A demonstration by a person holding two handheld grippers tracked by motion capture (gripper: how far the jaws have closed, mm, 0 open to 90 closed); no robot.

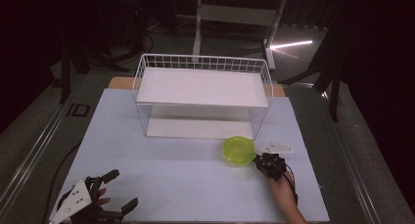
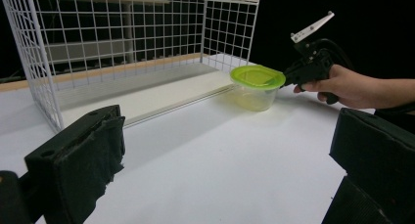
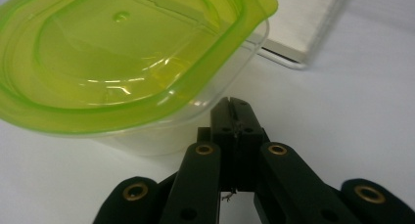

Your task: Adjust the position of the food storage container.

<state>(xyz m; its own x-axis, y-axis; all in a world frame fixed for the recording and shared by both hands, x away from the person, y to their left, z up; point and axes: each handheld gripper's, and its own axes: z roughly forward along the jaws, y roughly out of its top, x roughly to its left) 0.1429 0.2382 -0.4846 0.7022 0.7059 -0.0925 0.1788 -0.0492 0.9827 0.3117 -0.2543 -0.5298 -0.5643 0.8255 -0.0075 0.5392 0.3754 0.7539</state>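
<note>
Just R gripper (image 1: 258, 160) closed at container (image 1: 239, 150) rim, L gripper (image 1: 123, 191) wide.

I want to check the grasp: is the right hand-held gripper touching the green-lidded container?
Cannot tell. In the right gripper view the right hand-held gripper has its jaws closed just beneath the rim of the container, but no contact or gap shows plainly.

Overall light: dim room, dark surroundings; the white table (image 1: 161, 175) is the brightest area.
Light source: from above; a bright strip (image 1: 291, 44) glows on the floor beyond the table.
Shadows: soft shadow under the wire rack (image 1: 203, 94), faint one beside the container (image 2: 256, 87).
Glare: small white highlights on the green lid (image 3: 122, 53).
Focus: the lid's near rim is soft; the high view is grainy, its edges nearly black.
</note>
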